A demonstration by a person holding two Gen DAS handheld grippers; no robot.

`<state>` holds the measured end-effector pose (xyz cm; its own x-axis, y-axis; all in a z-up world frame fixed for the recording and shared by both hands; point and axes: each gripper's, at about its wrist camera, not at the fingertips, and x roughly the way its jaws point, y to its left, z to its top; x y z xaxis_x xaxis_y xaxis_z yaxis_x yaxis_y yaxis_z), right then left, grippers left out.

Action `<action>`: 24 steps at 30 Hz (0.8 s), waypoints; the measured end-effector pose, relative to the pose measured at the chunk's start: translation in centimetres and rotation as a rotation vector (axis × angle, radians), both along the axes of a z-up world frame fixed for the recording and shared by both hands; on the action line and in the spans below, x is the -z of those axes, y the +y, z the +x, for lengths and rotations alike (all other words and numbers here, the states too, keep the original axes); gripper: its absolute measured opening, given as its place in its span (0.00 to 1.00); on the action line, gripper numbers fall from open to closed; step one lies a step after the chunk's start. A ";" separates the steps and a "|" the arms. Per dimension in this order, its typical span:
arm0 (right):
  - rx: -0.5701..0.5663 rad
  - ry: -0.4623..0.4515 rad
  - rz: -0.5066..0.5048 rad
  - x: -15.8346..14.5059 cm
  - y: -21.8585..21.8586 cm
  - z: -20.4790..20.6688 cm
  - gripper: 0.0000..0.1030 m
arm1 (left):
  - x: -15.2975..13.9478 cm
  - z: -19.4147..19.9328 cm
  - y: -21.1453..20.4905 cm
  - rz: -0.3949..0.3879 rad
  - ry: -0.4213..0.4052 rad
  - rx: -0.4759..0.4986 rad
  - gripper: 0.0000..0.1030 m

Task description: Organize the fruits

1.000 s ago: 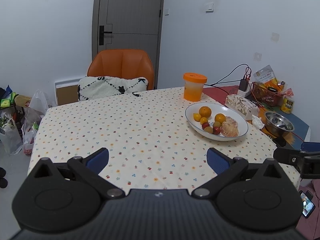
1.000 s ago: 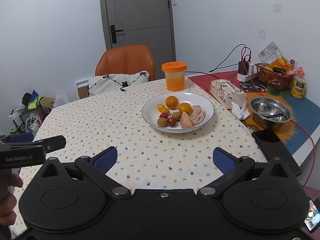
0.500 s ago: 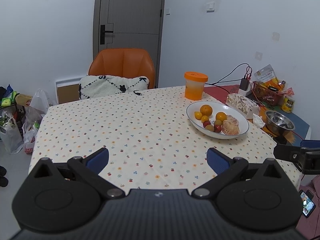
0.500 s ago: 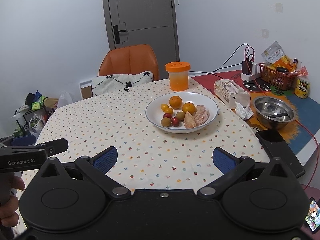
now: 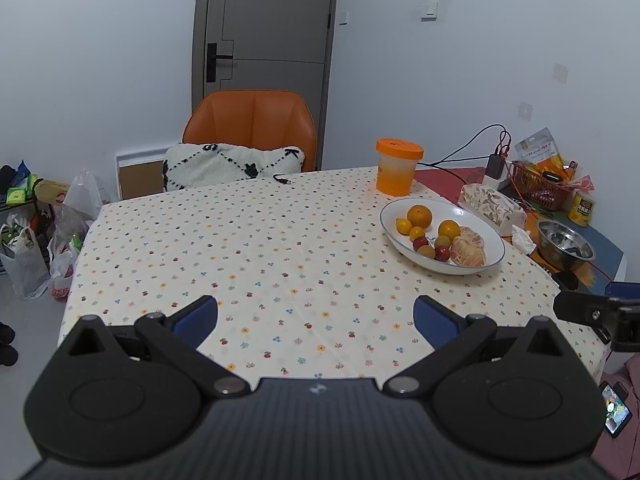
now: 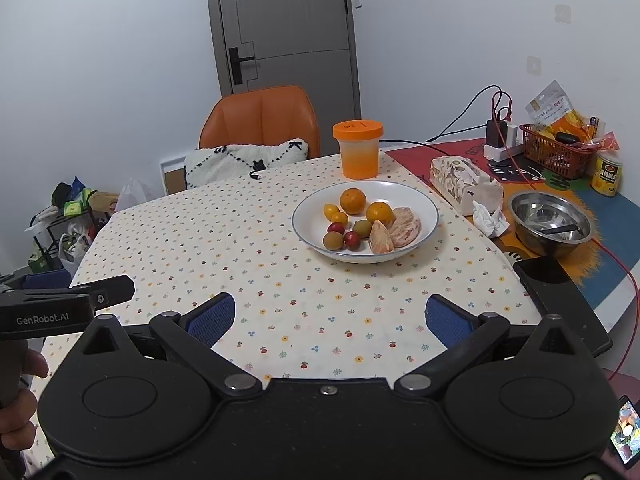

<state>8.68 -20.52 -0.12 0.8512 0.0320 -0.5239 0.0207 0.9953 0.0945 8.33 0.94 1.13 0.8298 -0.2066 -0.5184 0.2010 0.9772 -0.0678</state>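
A white plate (image 6: 430, 216) (image 5: 494, 240) on the dotted tablecloth holds several fruits: two oranges (image 6: 353, 201), small yellow kumquats (image 6: 331, 211), red and green cherry-sized fruits (image 6: 352, 240), and peeled citrus pieces (image 6: 406, 227) (image 5: 468, 251). My right gripper (image 6: 326, 318) hangs open above the cloth, in front of the plate, holding nothing. My left gripper (image 5: 316, 316) is open too, over bare cloth to the left of the plate, and appears at the left edge of the right wrist view with a hand on its handle.
An orange-lidded cup (image 6: 357, 148) stands behind the plate. To the right are a tissue pack (image 6: 464, 180), a steel bowl (image 6: 550, 220), a red basket (image 6: 556, 148), a can (image 6: 608, 172) and a dark phone (image 6: 560, 300). An orange chair (image 5: 250, 128) with a cushion stands behind the table.
Both views have shifted slightly; the plate sits a little higher and farther right in each frame. Both grippers stay open and empty.
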 end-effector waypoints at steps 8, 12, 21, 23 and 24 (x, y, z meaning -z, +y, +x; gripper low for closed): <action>-0.001 -0.004 -0.006 0.0 0.0 0.0 1.00 | -0.1 -0.3 -0.1 -0.003 -0.009 0.005 1.00; -0.003 -0.001 -0.010 0.2 0.1 0.0 1.00 | -0.1 -0.4 -0.2 0.002 -0.011 0.011 1.00; 0.002 -0.001 -0.014 0.3 -0.1 0.1 1.00 | -0.1 -0.6 -0.5 0.011 -0.013 0.023 1.00; 0.004 -0.001 -0.011 0.3 -0.2 0.1 1.00 | -0.1 -0.6 -0.6 0.008 -0.015 0.024 1.00; 0.004 -0.001 -0.010 0.3 -0.2 0.1 1.00 | -0.1 -0.7 -0.6 0.009 -0.015 0.025 1.00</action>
<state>8.81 -20.75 -0.40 0.8517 0.0235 -0.5235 0.0246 0.9961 0.0848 7.68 0.30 1.20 0.8319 -0.2227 -0.5082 0.2263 0.9725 -0.0558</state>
